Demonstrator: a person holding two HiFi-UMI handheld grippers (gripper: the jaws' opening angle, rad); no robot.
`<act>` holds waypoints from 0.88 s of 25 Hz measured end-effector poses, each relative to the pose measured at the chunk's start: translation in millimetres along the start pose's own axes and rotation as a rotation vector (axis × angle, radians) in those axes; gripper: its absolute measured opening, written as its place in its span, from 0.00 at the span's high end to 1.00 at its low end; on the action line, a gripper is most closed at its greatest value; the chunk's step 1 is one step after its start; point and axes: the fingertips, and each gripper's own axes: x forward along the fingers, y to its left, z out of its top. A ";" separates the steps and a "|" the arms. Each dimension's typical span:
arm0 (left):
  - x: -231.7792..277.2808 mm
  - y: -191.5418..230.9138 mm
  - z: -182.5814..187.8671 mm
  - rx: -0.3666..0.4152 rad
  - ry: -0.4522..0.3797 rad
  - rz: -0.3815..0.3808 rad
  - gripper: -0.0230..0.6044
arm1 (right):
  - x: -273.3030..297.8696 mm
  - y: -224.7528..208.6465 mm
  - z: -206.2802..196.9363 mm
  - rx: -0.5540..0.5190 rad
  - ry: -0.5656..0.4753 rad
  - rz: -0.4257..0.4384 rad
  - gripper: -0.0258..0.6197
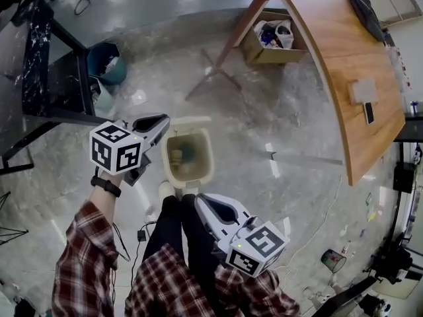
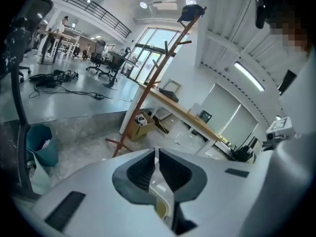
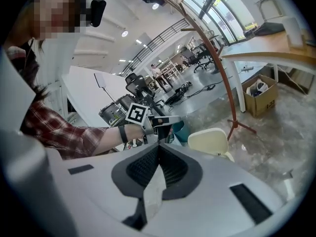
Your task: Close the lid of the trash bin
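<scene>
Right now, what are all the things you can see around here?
Trash bin: one, cream, on the floor at the person's feet, lid up.
Small bin: one, teal, beside the black table.
Black table: one, far left.
Coat stand: one, reddish-brown, top middle.
Cardboard box: one, brown, beside the coat stand.
Wooden table: one, light brown, right side.
Legs: two, black trousers, below the trash bin.
Left hand-held gripper: one, grey, left of the trash bin, shut.
Right hand-held gripper: one, grey, below the trash bin, shut.
</scene>
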 end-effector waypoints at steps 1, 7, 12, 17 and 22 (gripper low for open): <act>6.2 3.6 -5.2 0.013 0.029 -0.019 0.94 | 2.5 -3.2 -3.2 0.007 0.003 0.001 0.94; 36.6 21.1 -35.3 0.157 0.233 -0.098 0.85 | 21.8 -21.3 -22.6 0.030 0.031 0.021 0.94; 54.5 38.2 -52.6 0.217 0.363 -0.135 0.85 | 36.2 -34.4 -35.9 0.061 0.040 0.035 0.94; 62.5 47.3 -70.2 0.284 0.463 -0.152 0.85 | 44.0 -35.5 -48.0 0.081 0.059 0.051 0.94; 68.7 51.1 -76.5 0.306 0.511 -0.178 0.85 | 46.2 -37.1 -52.2 0.093 0.052 0.055 0.94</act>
